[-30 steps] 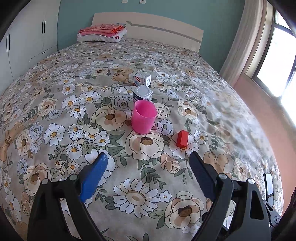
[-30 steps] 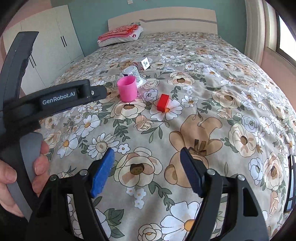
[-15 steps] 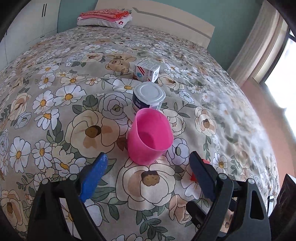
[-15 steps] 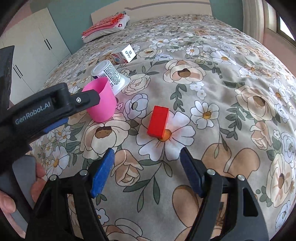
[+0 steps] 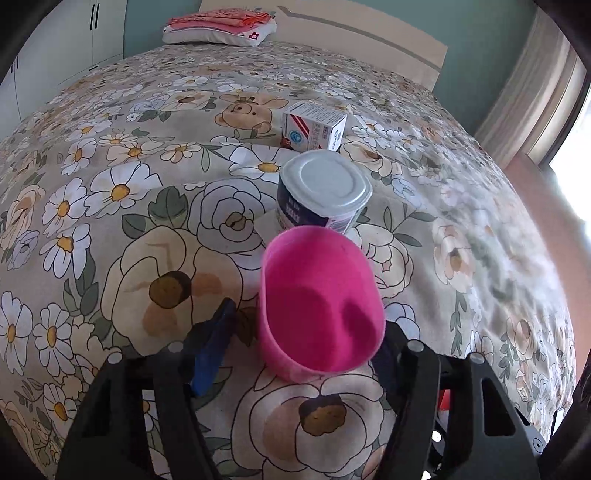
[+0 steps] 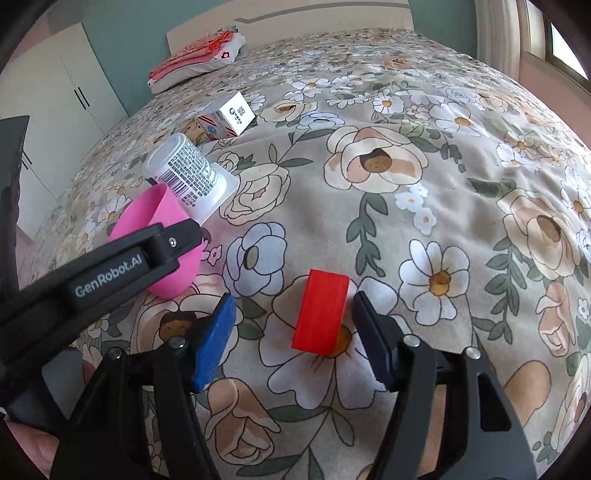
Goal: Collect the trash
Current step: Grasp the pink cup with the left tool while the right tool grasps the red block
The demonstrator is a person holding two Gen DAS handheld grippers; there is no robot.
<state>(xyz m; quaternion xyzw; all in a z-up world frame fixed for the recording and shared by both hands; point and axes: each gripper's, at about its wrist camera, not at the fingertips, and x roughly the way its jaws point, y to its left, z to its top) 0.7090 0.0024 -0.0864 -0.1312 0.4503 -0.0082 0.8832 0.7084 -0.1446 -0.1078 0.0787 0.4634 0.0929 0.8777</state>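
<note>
A pink plastic cup (image 5: pixel 319 306) stands upright on the floral bedspread, between the open fingers of my left gripper (image 5: pixel 303 347); it also shows in the right wrist view (image 6: pixel 162 243). Whether the pads touch it I cannot tell. Behind it stands an upside-down yogurt tub (image 5: pixel 323 192) and a small white carton (image 5: pixel 314 127). A red block (image 6: pixel 321 312) lies between the open fingers of my right gripper (image 6: pixel 291 343), close to the right finger. The tub (image 6: pixel 188 173) and carton (image 6: pixel 227 120) show there too.
The bed (image 5: pixel 110 155) fills both views. A pillow with folded red cloth (image 5: pixel 221 26) lies at the headboard. White wardrobes (image 6: pixel 55 96) stand at left, a curtain and window (image 5: pixel 535 92) at right. The left gripper's arm (image 6: pixel 107 273) crosses the right wrist view.
Both grippers have moved forward and down. The cup now sits between the left fingers and the red block between the right fingers. Both stay open.
</note>
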